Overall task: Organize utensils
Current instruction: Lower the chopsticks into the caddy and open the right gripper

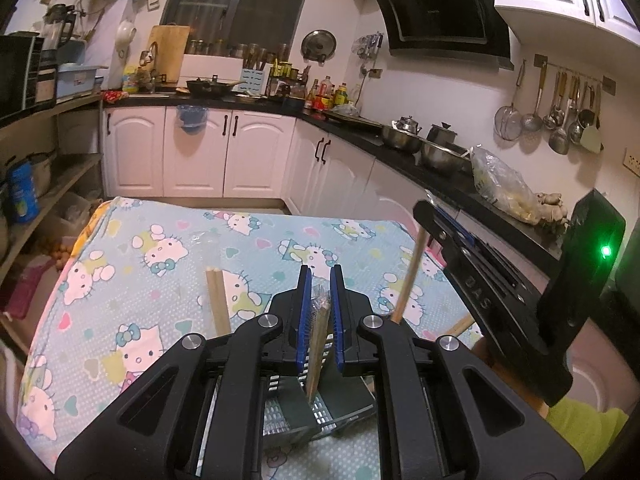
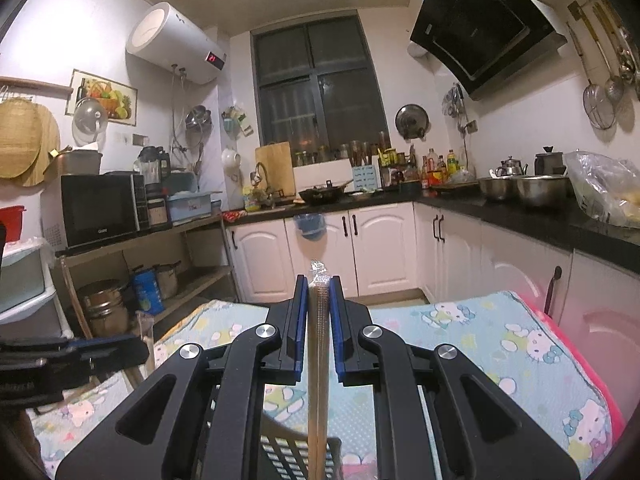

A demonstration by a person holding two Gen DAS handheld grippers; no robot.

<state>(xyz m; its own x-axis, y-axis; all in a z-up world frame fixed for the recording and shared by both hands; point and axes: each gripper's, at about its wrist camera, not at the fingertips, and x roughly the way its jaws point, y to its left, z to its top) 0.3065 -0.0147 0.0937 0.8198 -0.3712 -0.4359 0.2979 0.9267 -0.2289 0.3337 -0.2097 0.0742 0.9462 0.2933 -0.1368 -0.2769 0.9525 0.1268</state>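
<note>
The left tool [image 1: 320, 312] is clenched on a wrapped pair of chopsticks [image 1: 317, 344], held upright between its blue pads, the crinkled wrapper end showing at the top. Their lower ends reach down into the rack [image 1: 296, 408], a slotted holder that stands on the bench [image 1: 140, 280] straight below this tool. So the sticks' long axis runs nearly vertical and already lines up with a compartment; which compartment I cannot tell.

Beside the rack, toward its left, another pair of bare sticks [image 1: 218, 304] stands tilted in it. To its right a single wooden handle [image 1: 408, 276] leans out of the rack toward the right tool [image 1: 448, 240], which hangs near, up and to the right.

The right tool [image 2: 319, 320] is likewise clenched on a second wrapped pair [image 2: 318, 360], also close to upright, with the rack's slotted wall [image 2: 288, 452] below it and a little to the left.

The left hand looks nearer to finishing: its sticks seem set to drop straight down once let go. The right pair would likely have to shift left over the rack first.
</note>
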